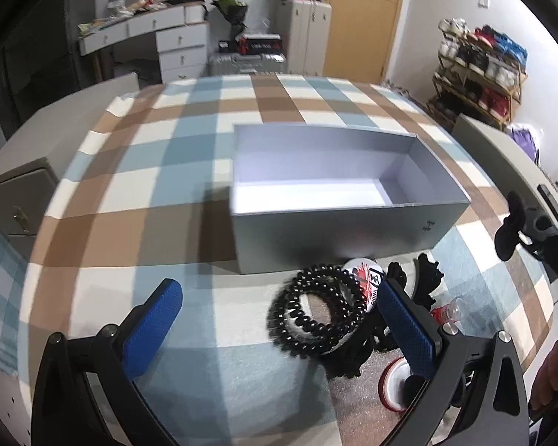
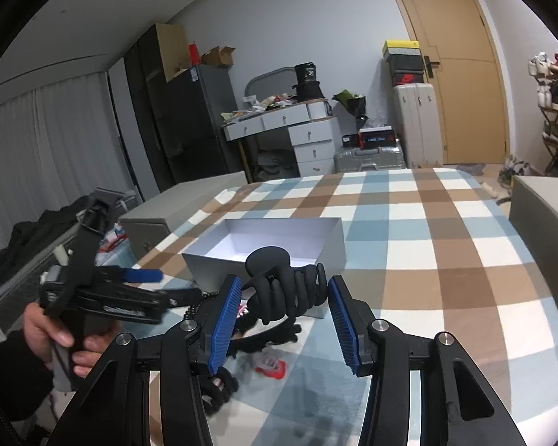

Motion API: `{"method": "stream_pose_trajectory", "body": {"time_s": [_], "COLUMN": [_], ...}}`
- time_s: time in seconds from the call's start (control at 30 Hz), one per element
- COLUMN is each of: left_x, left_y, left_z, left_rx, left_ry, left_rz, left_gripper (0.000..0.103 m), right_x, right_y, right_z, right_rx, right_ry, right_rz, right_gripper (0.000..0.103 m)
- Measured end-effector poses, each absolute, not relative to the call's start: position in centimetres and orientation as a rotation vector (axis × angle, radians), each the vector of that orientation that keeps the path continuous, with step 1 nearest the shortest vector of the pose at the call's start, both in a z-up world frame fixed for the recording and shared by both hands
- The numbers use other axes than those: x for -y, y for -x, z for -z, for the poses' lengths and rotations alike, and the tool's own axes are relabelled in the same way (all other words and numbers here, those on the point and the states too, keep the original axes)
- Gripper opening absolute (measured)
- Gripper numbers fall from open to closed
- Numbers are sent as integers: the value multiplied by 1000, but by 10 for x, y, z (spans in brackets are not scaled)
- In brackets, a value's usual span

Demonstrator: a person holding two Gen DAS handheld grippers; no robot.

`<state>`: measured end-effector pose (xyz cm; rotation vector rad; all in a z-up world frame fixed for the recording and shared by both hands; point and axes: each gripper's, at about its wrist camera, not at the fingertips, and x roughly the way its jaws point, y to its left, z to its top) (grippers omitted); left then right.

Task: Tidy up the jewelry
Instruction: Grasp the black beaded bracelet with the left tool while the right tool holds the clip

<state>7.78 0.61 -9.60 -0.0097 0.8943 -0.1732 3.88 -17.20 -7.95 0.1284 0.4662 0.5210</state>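
An open grey box (image 1: 338, 219) with a white inside stands empty on the checked cloth; it also shows in the right wrist view (image 2: 275, 245). In front of it lies a pile of accessories: a black spiral hair tie (image 1: 316, 316), a round badge (image 1: 366, 278), black claw clips (image 1: 426, 278). My left gripper (image 1: 279, 327) is open, low over the pile, with the spiral tie between its fingers. My right gripper (image 2: 284, 310) is shut on a black claw hair clip (image 2: 286, 286), held above the pile, just in front of the box.
A red-rimmed round item (image 1: 392, 383) and a small red-and-clear piece (image 1: 446, 310) lie at the right of the pile. Grey cabinets (image 1: 18, 193) flank the bed. A desk, suitcases, a door and a shoe rack (image 1: 480, 74) stand behind.
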Motion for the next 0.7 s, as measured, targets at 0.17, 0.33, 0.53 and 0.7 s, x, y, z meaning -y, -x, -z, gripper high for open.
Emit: {"method": "stream_pose_trajectory", "body": {"time_s": [0.17,0.33,0.53,0.7], "left_x": [5,10,16,15], "left_y": [-84,-85,-82,-80], "left_z": [105,110,109,107], "left_rx": [-931,-960,-972,-972], "left_ry": [-52,-87,-102,-98], "left_rz": [188,214,279,276], "left_gripper": [100,88,57,43], "right_x": [171,169,166,166], "right_y": [-38,-38,-40,-39], "right_z": [80,82,83,83], "right_rx": [-467,-464,-467,-469], "right_ry": [-137,-139,-147,-148], "right_rz": [-539,-554,-567,-570], "right_gripper": [47,47,47,47]}}
